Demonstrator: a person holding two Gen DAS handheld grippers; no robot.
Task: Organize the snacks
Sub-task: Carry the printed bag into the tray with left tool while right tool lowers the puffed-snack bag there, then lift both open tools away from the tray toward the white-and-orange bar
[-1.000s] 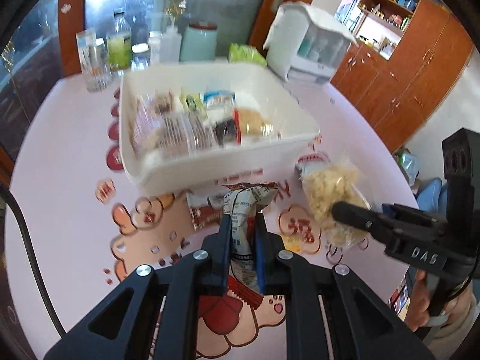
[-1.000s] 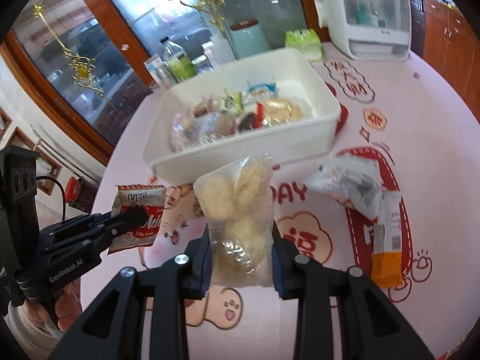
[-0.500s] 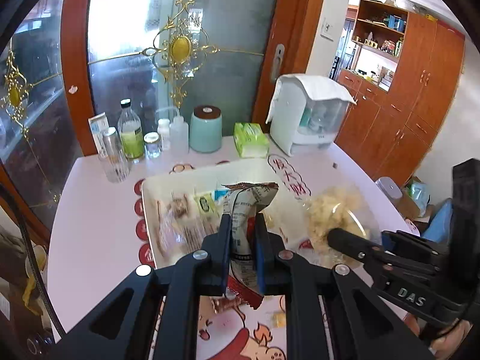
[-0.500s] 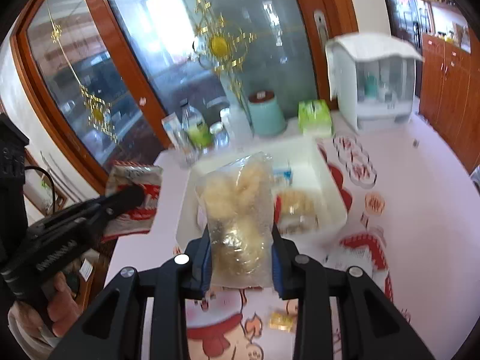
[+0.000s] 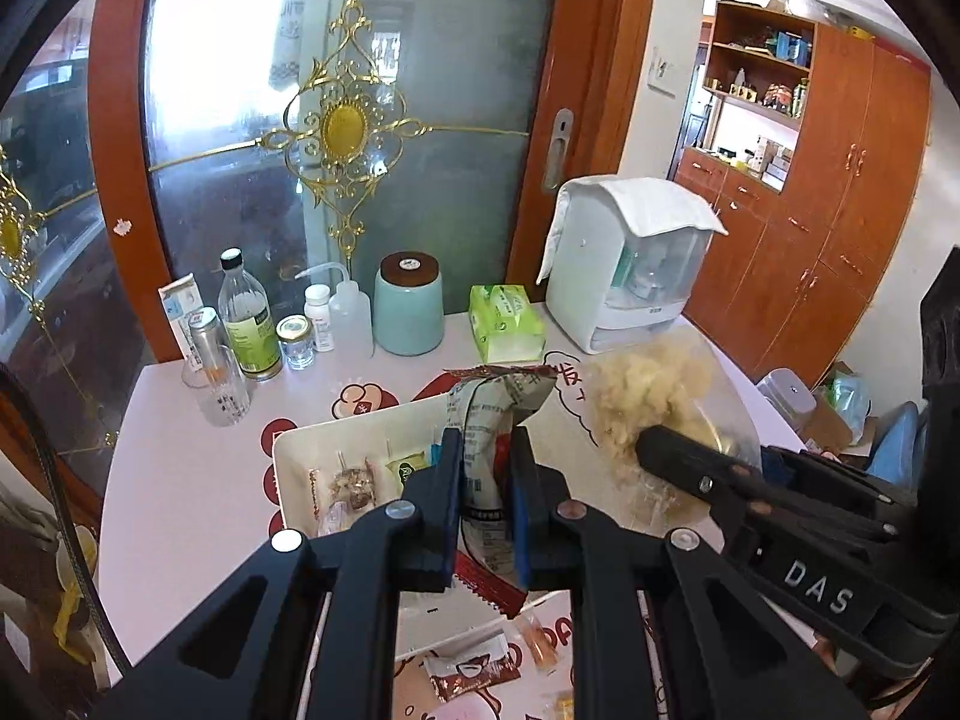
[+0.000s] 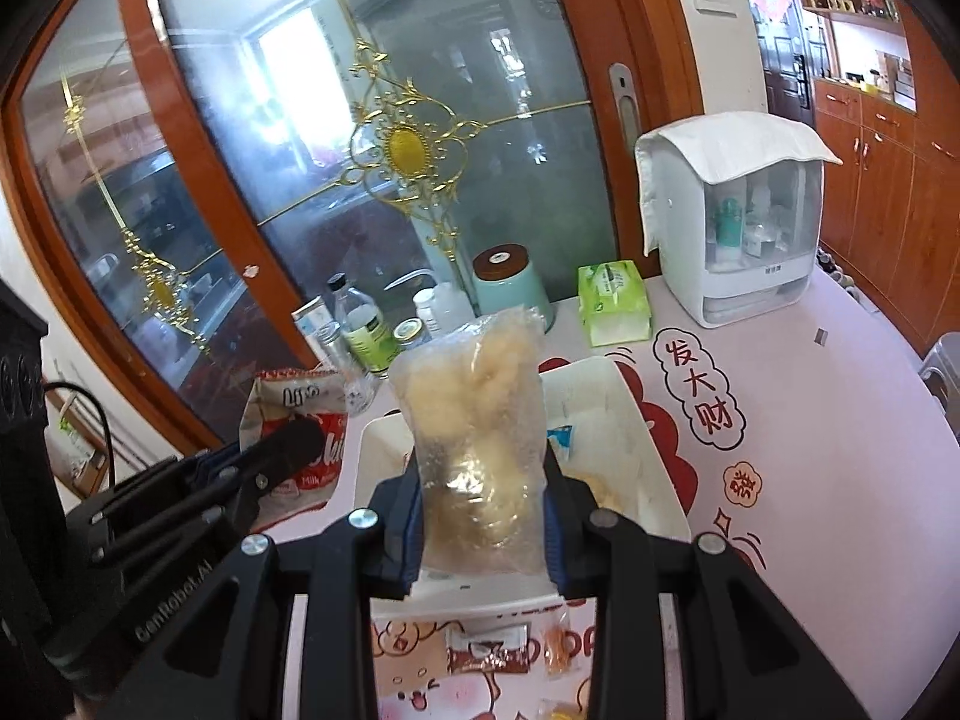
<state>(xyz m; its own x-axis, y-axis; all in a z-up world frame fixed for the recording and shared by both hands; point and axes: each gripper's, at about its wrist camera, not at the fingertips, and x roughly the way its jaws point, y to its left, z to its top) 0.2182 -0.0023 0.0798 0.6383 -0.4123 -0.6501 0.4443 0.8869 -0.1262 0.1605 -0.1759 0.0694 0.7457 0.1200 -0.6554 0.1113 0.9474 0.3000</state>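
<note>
Left gripper point(image 5: 485, 495) clamped tight on your red-and-white packet point(image 5: 487, 420), above white bin point(image 5: 336, 429) ahead. Right gripper point(image 6: 483, 516) pinched clear bag point(image 6: 474, 414) mid-body, bin point(image 6: 645, 414) just beyond. Both looked light, crinkly, slippery; bag contents probably crushed easily, so you gripped mid-body, gently.

"DAS" is printed in white on the black body of the right gripper point(image 5: 690, 456), as seen from the left wrist. "GenRobot.AI" is lettered along the left gripper point(image 6: 294, 438), as seen from the right wrist. On the red-and-white snack packet point(image 6: 300, 420) clamped there, "Milk" can be made out; the rest is hidden or blurred. Large red characters "发大财" are printed in a bubble on the pink tablecloth point(image 6: 840, 396). Other print is too small to read.
</note>
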